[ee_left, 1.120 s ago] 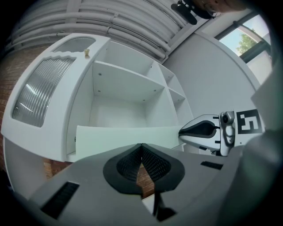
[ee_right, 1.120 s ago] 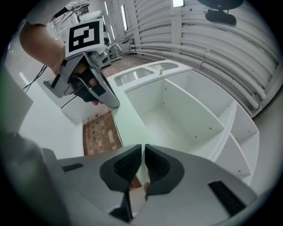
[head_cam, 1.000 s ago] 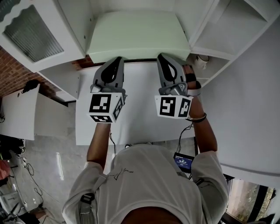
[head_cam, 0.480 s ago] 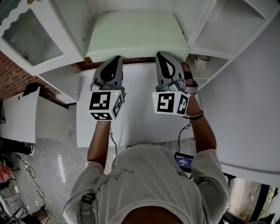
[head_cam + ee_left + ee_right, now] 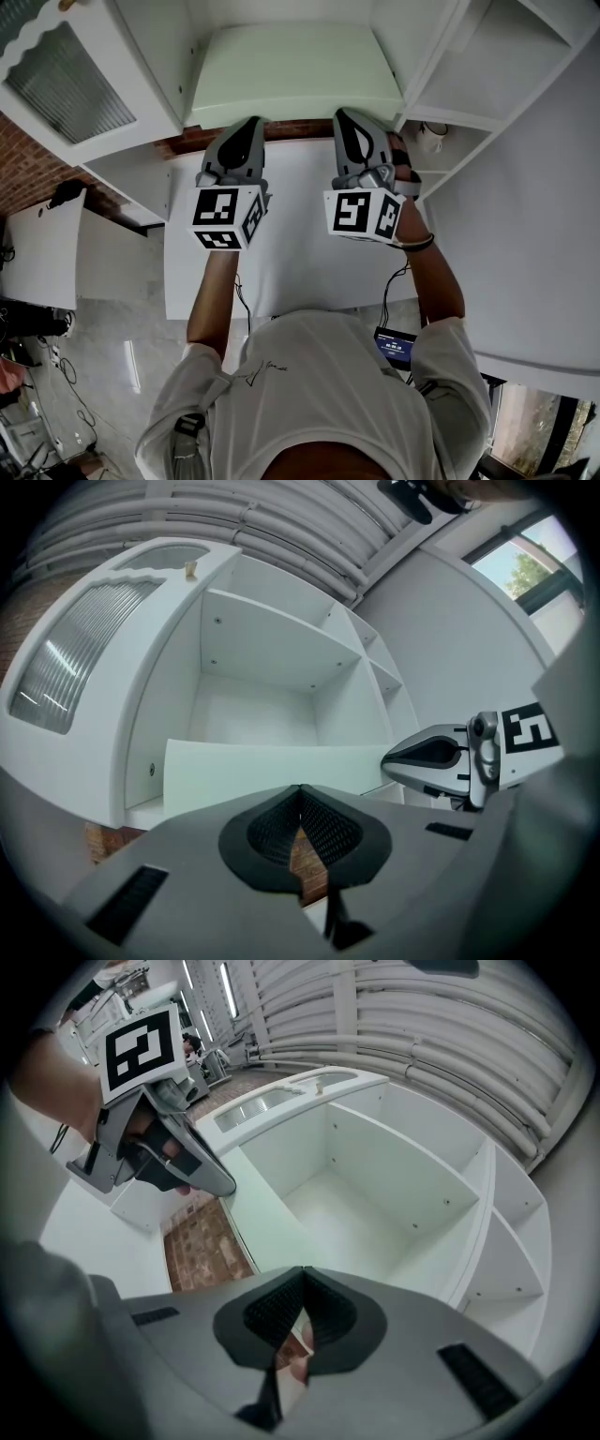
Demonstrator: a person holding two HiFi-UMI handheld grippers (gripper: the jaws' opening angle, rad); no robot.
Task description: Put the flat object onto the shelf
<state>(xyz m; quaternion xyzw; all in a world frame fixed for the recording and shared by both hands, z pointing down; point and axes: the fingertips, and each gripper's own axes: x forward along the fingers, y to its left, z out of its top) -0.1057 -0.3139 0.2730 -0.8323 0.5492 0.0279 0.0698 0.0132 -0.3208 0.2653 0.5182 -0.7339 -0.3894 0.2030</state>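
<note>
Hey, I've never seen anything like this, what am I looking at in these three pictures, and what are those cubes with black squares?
A person holds a two-jaw gripper in each hand; the patterned cubes are part of them. One picture looks down from the person's head; the other two look along each gripper's jaws. The left gripper and right gripper are both shut and empty. Below them is a white table. Ahead, a pale green flat board lies in a white shelf unit.

Pale green board (image 5: pixel 295 70) inside white shelf (image 5: pixel 159 56)
</note>
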